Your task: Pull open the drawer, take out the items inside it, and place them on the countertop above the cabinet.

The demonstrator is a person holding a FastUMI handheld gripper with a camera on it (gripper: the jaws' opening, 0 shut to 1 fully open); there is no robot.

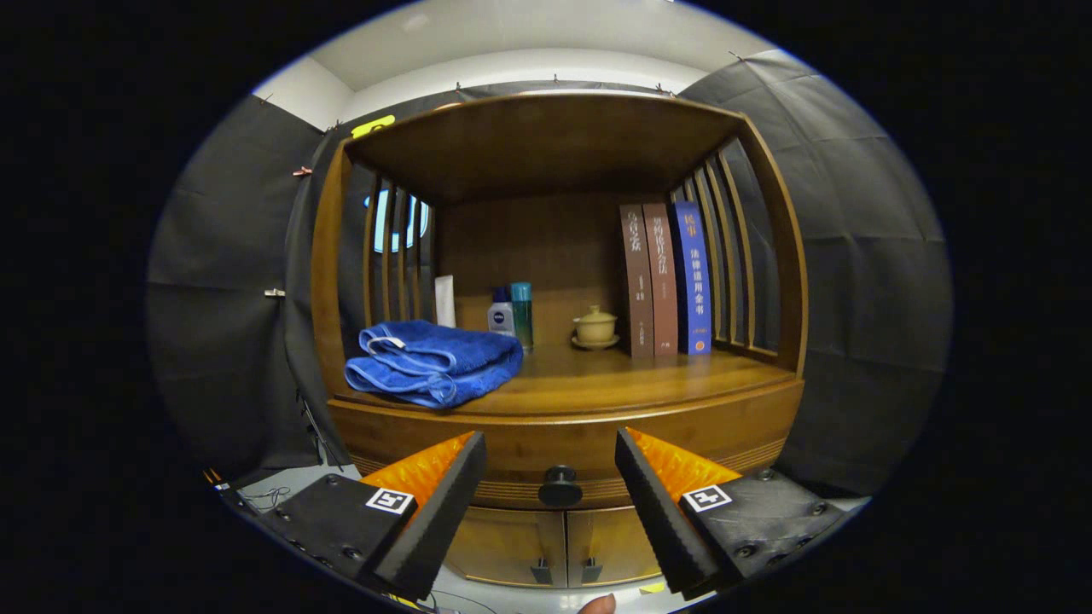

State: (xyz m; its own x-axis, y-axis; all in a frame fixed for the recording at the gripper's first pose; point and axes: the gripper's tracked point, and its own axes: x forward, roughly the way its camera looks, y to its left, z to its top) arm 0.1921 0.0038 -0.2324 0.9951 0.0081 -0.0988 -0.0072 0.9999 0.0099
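I hold the gripper (550, 503) wide open and empty before the closed drawer's black knob (560, 486), three Chinese-titled books (665, 279) shelved above the countertop (597, 375).

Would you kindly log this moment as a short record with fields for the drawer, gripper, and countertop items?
drawer: shut, dark round knob at its middle
gripper: gripper open, fingers either side of the knob, not touching it
countertop: countertop holds a folded blue towel at the front, two bottles behind it, a lidded cup on a saucer, three upright books
below drawer: two cabinet doors, closed
task progress: drawer not yet pulled
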